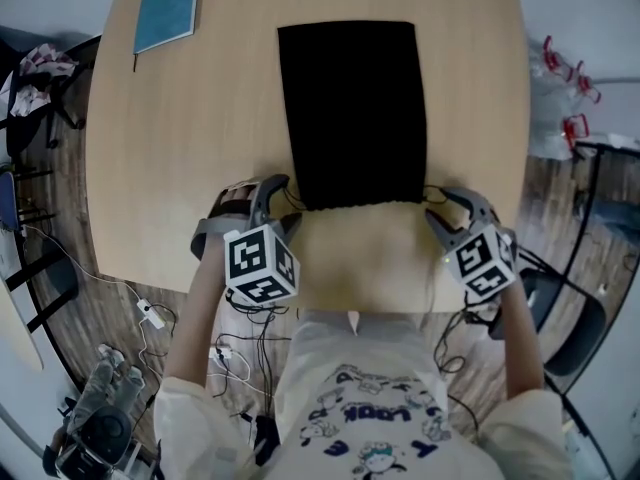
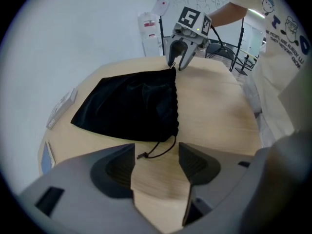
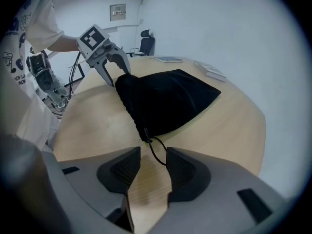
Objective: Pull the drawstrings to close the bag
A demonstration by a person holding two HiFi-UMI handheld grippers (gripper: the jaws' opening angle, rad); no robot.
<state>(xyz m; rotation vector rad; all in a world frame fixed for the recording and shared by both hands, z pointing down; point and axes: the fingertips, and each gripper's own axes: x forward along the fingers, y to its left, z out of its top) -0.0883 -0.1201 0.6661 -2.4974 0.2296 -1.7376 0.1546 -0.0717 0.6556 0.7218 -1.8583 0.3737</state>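
Both grippers are down at the near table edge with jaws spread wide, nothing pinched yet. The left gripper [image 1: 275, 196] sits at the left corner of the bag's mouth, the right gripper [image 1: 443, 206] at the right corner.

Left gripper view: the left drawstring loop [image 2: 163, 151] lies flat on the table [image 2: 214, 111], right between the jaw tips, its knotted end towards the left pad. It's lined up, though only just inside the tips, so push in a bit deeper before closing or the cord will likely slip off the pad ends.

Right gripper view: the right drawstring loop [image 3: 152, 155] is between the jaws too, but it hugs the right-hand pad. I'd centre it, or at least check both strands are inside. The cord is thin and lies on the wood, so the tips need to be nearly touching the table to catch it.

Step in hand, as I read it, is grabbing both cords. The task is barely started.

The bag [image 1: 352, 108] is black and lies flat mid-table with its mouth [image 1: 350, 205] facing the person. The mouth edge looks a little puckered but is still at full width, so it isn't cinched.

For the pull, I'd close both sets of jaws firmly, then draw outwards in opposite directions along the mouth line, low and level. The pull has to be even, because the bag is light and would probably slide towards the stronger side. Lifting would likely drag the whole bag.

The blue book [image 1: 168, 8] at the far left is well clear and no obstacle.
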